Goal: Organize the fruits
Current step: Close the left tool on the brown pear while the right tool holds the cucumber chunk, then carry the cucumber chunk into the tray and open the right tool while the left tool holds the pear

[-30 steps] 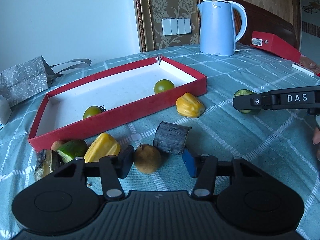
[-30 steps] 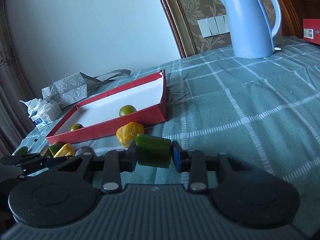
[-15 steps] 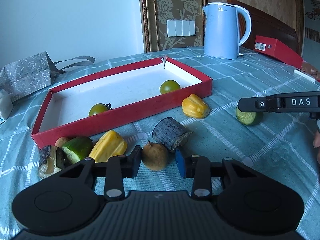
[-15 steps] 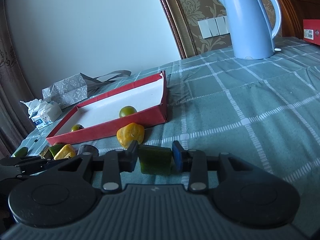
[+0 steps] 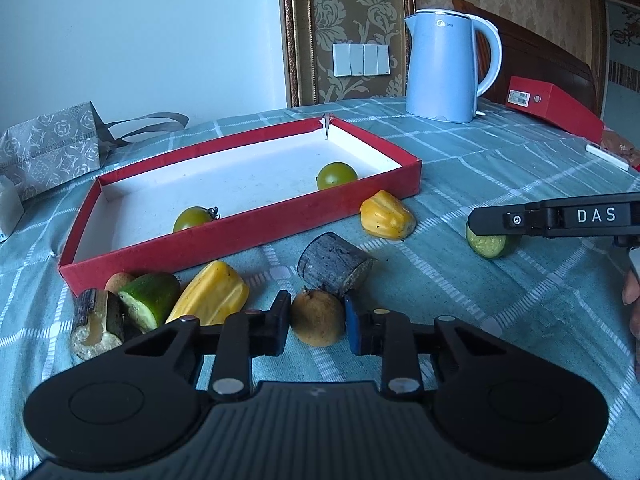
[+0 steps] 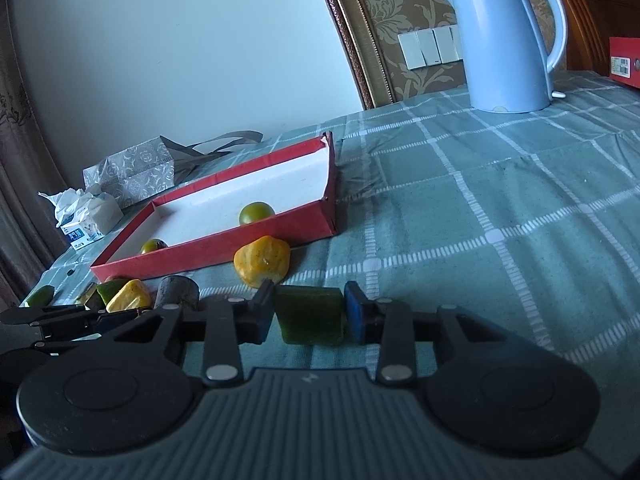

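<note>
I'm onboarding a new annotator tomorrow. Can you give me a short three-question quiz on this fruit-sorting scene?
1. How many fruits lie inside the red tray?
2. True or false: the left gripper is shut on a yellow fruit.
3. What sits between the right gripper fingers? A) green cucumber chunk B) dark log piece C) blue kettle

Key
1. Two, both green tomatoes: green tomato and green tomato.
2. False. It is shut on the small brown fruit; the yellow fruit lies beside it.
3. A, the green cucumber chunk. The dark log piece lies on the tablecloth and the blue kettle stands far back.
</note>
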`<state>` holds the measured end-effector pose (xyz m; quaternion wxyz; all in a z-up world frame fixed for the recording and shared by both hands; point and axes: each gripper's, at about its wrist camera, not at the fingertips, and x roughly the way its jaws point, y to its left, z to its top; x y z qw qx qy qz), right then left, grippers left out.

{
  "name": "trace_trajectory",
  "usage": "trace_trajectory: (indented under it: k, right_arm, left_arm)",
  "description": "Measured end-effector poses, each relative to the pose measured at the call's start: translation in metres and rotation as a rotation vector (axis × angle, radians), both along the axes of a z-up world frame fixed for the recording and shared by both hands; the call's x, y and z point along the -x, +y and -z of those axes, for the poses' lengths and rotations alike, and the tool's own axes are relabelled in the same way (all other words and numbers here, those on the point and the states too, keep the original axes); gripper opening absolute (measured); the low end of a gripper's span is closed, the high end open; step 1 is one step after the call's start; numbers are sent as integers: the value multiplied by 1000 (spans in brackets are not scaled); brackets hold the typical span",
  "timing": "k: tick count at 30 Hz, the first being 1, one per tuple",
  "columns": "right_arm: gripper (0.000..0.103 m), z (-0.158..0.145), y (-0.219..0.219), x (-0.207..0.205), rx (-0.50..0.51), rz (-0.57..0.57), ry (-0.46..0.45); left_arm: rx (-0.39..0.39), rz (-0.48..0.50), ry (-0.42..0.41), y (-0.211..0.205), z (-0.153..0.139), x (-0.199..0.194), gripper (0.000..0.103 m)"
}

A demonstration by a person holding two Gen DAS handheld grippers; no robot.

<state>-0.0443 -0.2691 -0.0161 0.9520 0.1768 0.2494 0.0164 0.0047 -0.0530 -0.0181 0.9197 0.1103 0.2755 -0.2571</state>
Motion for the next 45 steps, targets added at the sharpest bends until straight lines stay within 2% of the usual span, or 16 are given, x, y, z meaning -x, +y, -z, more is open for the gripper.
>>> trace_trajectory:
  k: [5, 12, 19, 21, 22, 23, 24, 25, 27, 31, 33, 34, 35, 36, 41, 45]
  right_arm:
    - [35, -2, -2, 2, -14, 0, -24]
    - [27, -12, 6, 8, 20, -18, -85]
    - [28, -8, 14, 7, 72, -10, -34]
    - [36, -8, 16, 10, 84, 2, -39]
    - [49, -9, 17, 11, 87, 11, -42]
    - [68, -10, 18, 11, 93, 15, -40]
    - [76, -11, 20, 11, 105, 11, -39]
    - [80, -12, 22, 12, 121, 7, -47]
    - [80, -15, 29, 12, 165, 1, -57]
    - [76, -14, 44, 2, 251, -22, -17]
    - [69, -10, 48, -7, 274, -37, 23]
    - [59, -7, 49, -11, 282, -43, 43]
    - [38, -5, 49, -15, 282, -43, 72]
    - [34, -3, 47, -17, 274, -35, 89]
    - [30, -4, 47, -14, 273, -33, 74]
    - [29, -27, 46, -12, 241, -35, -23]
  left_arm:
    - [30, -26, -28, 10, -6, 12, 27]
    - [75, -125, -21, 39, -4, 26, 27]
    - [166, -184, -16, 68, -10, 35, 27]
    - [182, -197, -19, 73, -10, 36, 27]
    - [192, -205, -14, 76, -10, 36, 27]
    - [201, -210, -8, 78, -9, 35, 27]
    - [209, -217, -7, 81, -9, 36, 27]
    - [214, -225, -8, 83, -9, 36, 27]
    - [228, -243, -6, 88, -8, 36, 27]
    - [243, -257, -2, 92, -8, 36, 27]
    - [238, -260, -4, 91, -7, 36, 27]
    - [238, -258, -2, 91, -7, 36, 27]
    - [239, -255, -2, 91, -7, 36, 27]
    - [239, -255, -4, 91, -7, 36, 27]
    - [244, -257, 0, 92, -6, 36, 27]
    - [239, -259, 0, 91, -6, 36, 27]
